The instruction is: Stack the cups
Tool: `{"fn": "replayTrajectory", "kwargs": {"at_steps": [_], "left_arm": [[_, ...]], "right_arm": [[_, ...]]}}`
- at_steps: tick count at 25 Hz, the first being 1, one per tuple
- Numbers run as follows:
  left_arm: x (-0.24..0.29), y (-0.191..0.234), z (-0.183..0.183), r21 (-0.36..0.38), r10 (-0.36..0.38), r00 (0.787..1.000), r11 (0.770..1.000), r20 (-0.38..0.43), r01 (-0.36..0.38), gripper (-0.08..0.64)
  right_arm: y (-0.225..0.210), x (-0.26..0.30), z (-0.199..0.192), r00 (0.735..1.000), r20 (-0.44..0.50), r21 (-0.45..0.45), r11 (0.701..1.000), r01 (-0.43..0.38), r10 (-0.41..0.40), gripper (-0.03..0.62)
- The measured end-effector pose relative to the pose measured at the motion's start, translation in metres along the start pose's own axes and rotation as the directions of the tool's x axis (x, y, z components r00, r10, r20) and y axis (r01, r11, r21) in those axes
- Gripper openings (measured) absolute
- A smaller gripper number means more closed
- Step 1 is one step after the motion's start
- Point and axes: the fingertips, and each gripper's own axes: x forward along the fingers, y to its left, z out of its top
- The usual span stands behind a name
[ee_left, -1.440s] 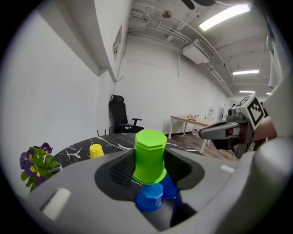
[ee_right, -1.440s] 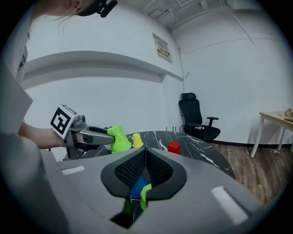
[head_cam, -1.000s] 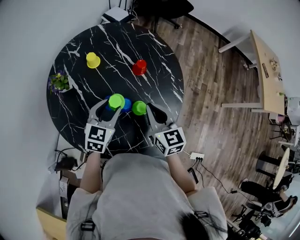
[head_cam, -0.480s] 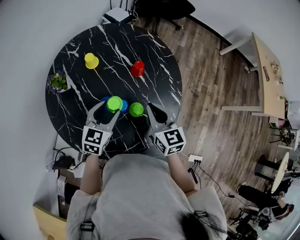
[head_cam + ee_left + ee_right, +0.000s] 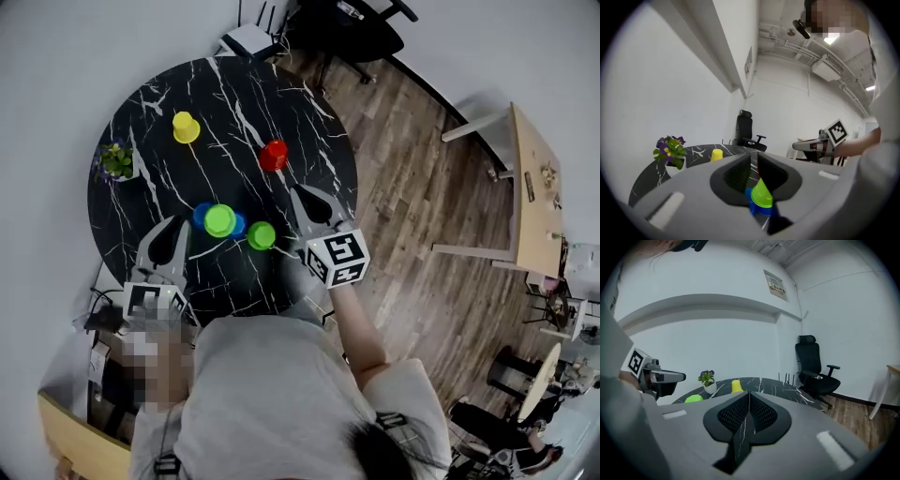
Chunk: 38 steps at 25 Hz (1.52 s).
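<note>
Cups: lime cup caps blue cup on the desk, with green cup just beside and red cup and yellow cup farther off. Left tongs, jaws just closing to a slit, and right tongs, clamped together, hold nothing. Next, likely: open onto green cup.

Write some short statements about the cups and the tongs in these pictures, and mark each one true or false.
1. A light green cup sits on the blue cup. True.
2. The red cup is stacked on the yellow cup. False: they stand apart on the table.
3. The right tongs hold a cup. False: they are shut, with nothing between them.
4. A potted plant stands at the table's edge. True.
</note>
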Motion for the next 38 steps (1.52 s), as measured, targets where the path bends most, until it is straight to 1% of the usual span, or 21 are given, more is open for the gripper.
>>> {"fn": "replayTrajectory", "kwargs": {"at_steps": [4,8,9,11,12,16,18,23,27,30,32,34,38], "left_arm": [[-0.01,0.009,0.006,-0.017,0.104,0.994,0.994,0.028,-0.103,0.058],[-0.02,0.016,0.002,-0.027,0.212,0.977,0.977,0.022,-0.211,0.058],[-0.022,0.017,0.0,-0.035,0.234,0.972,0.972,0.019,-0.234,0.058],[-0.028,0.018,-0.005,-0.051,0.274,0.962,0.961,0.011,-0.273,0.058],[-0.031,0.018,-0.007,-0.057,0.293,0.956,0.955,0.006,-0.292,0.058],[-0.041,0.018,-0.016,-0.067,0.355,0.935,0.932,-0.017,-0.355,0.058],[-0.046,0.018,-0.02,-0.071,0.382,0.924,0.921,-0.026,-0.383,0.058],[-0.058,0.017,-0.027,-0.077,0.439,0.897,0.894,-0.047,-0.442,0.058],[-0.066,0.018,-0.032,-0.077,0.465,0.883,0.88,-0.061,-0.469,0.058],[-0.068,0.021,-0.034,-0.077,0.467,0.882,0.879,-0.064,-0.471,0.058],[-0.066,0.022,-0.032,-0.078,0.457,0.888,0.884,-0.06,-0.46,0.058],[-0.06,0.023,-0.03,-0.075,0.434,0.9,0.897,-0.05,-0.436,0.058],[-0.042,0.027,-0.021,-0.065,0.362,0.932,0.929,-0.025,-0.363,0.058]], "right_arm": [[-0.018,0.028,0.004,0.998,-0.034,-0.052,0.997,-0.053,0.051,0.011],[-0.035,0.056,-0.013,0.991,-0.097,-0.058,0.993,-0.1,0.094,0.015],[-0.039,0.062,-0.02,0.988,-0.119,-0.06,0.992,-0.111,0.103,0.024],[-0.043,0.073,-0.035,0.978,-0.163,-0.052,0.989,-0.139,0.129,0.08],[-0.045,0.078,-0.042,0.973,-0.183,-0.05,0.987,-0.151,0.14,0.099],[-0.052,0.096,-0.069,0.956,-0.246,-0.047,0.983,-0.178,0.161,0.189],[-0.055,0.105,-0.079,0.948,-0.268,-0.04,0.981,-0.19,0.172,0.216],[-0.06,0.129,-0.097,0.935,-0.309,-0.063,0.978,-0.199,0.171,0.232],[-0.063,0.143,-0.104,0.936,-0.32,-0.096,0.978,-0.187,0.148,0.23],[-0.062,0.142,-0.1,0.944,-0.299,-0.123,0.976,-0.182,0.139,0.218],[-0.059,0.136,-0.094,0.949,-0.282,-0.126,0.975,-0.183,0.141,0.21],[-0.055,0.125,-0.086,0.955,-0.259,-0.113,0.977,-0.179,0.145,0.207],[-0.036,0.096,-0.059,0.969,-0.173,-0.029,0.983,-0.182,0.174,0.207]]}}
